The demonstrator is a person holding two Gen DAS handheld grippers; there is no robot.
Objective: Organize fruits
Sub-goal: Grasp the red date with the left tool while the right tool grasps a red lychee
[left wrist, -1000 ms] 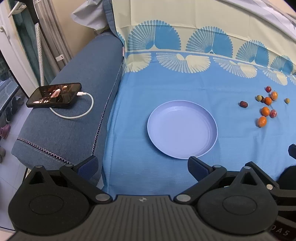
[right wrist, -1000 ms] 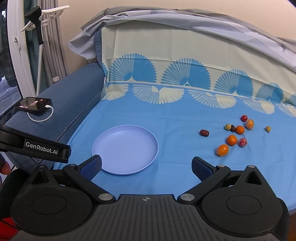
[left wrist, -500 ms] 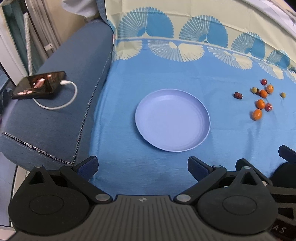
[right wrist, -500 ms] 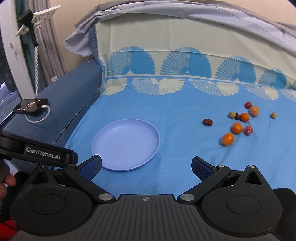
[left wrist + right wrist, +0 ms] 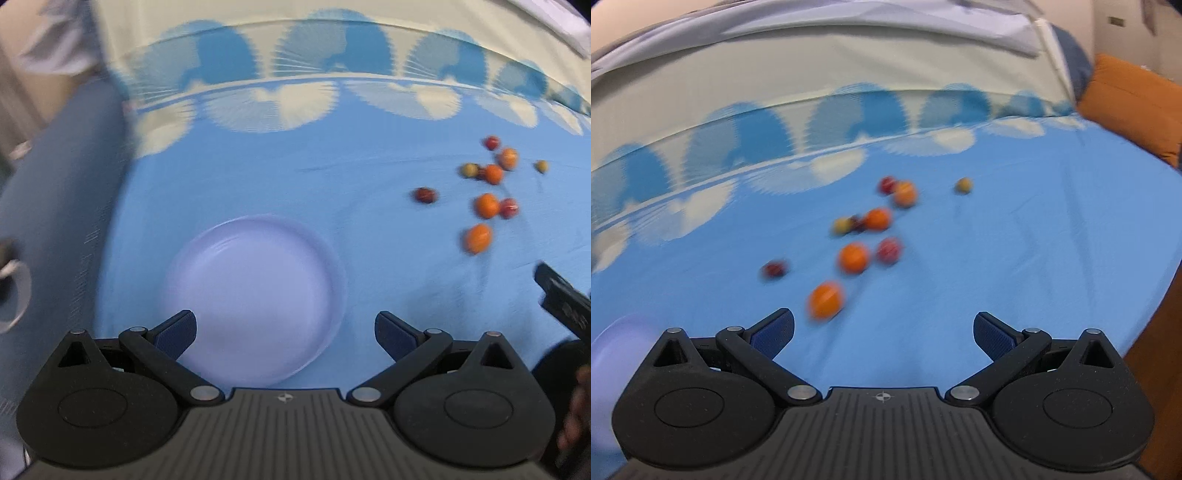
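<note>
left wrist view: the left gripper [image 5: 284, 332] fills the bottom of the frame, its blue-padded jaws spread wide with nothing between them. just above and between them lies a pale lilac plate [image 5: 255, 254], round, shallow and bare, on a blue cloth [image 5: 369, 192] printed with cream fans. the fruits [image 5: 487, 192] sit scattered in the right half of the frame, well apart from the plate: small blurred balls, several orange, some dark red, two yellowish.

right wrist view: the right gripper [image 5: 884, 332] is likewise wide open and holds nothing. the fruits [image 5: 864, 240] cluster at mid frame, the nearest orange one [image 5: 826, 299] just above the left jaw. a sliver of the plate [image 5: 624, 336] shows at the left edge. an orange cushion [image 5: 1130, 107] sits upper right.
</note>
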